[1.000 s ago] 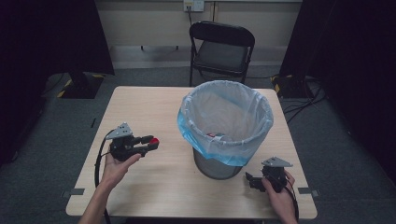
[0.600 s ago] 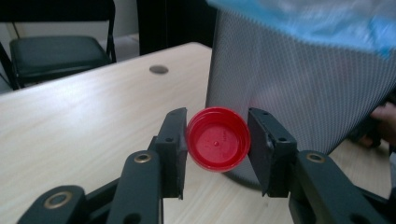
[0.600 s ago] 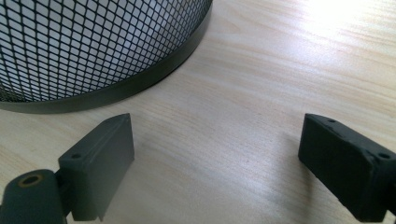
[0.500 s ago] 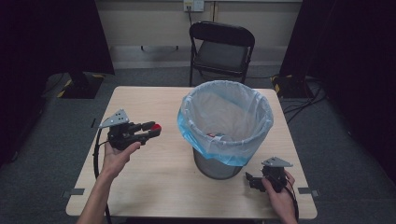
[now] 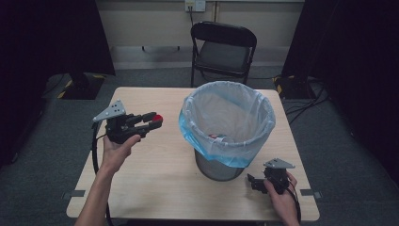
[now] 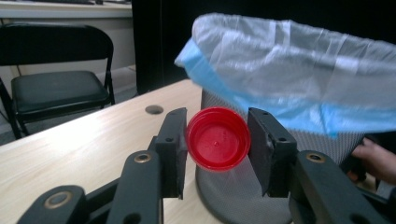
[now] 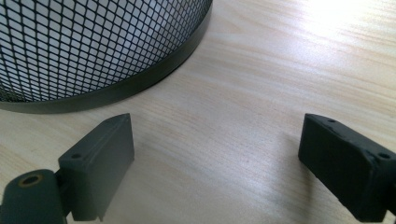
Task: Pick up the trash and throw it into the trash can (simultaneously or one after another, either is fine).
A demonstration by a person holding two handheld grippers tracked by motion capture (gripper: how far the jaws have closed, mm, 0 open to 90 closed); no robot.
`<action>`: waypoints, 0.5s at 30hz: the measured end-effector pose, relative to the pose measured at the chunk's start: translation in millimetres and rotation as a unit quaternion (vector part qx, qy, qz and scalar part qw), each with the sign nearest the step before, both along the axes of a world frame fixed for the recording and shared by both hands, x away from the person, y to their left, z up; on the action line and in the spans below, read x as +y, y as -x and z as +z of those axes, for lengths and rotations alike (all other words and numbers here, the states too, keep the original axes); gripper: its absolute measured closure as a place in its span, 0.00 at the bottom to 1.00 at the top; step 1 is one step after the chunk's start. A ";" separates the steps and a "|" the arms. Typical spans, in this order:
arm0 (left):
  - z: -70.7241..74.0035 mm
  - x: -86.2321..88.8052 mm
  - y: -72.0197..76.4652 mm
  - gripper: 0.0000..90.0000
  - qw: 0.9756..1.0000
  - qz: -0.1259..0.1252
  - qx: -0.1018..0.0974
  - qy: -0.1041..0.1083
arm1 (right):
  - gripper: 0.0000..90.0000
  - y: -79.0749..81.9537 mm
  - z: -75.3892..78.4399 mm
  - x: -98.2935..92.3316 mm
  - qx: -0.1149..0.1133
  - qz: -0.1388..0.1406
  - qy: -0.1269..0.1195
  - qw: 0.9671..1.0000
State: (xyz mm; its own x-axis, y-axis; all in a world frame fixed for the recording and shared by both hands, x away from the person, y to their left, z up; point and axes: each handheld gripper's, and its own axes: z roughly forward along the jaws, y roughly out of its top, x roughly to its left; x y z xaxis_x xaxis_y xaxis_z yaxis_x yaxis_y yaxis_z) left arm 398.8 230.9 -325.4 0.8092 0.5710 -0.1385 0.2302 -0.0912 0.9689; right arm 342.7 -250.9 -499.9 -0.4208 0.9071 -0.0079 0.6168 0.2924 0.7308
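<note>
Left tool (image 5: 153,121) is rising off the bench (image 5: 155,174), carrying the red bottle cap (image 6: 217,138) clamped between its pads, nearing the rim of the lined wastebasket (image 5: 228,122).

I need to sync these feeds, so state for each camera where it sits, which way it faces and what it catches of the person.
High view: above the person's side, facing forward and down on the table; both forearms, left gripper, right gripper.
Left gripper view: rides that gripper, facing the lined bin; jaws clamp a red cap.
Right gripper view: low over the tabletop, facing the bin's mesh base; jaws apart.
Shared: bin and table.
</note>
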 end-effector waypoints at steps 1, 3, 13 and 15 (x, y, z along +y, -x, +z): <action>1.4 -0.8 0.1 0.66 1.000 -0.001 -0.001 0.003 | 0.11 0.0 0.0 0.0 0.000 0.000 0.000 1.000; 5.5 -3.2 0.4 0.66 1.000 -0.001 -0.006 0.003 | 0.11 0.0 0.0 0.0 0.000 0.000 0.000 1.000; 26.3 -7.1 -1.2 0.66 0.999 -0.001 -0.025 0.023 | 0.11 0.0 0.0 0.0 0.000 0.000 0.000 1.000; 30.1 -8.5 -0.8 0.66 0.999 -0.004 -0.028 0.024 | 0.11 0.0 0.0 0.0 0.000 0.000 0.000 1.000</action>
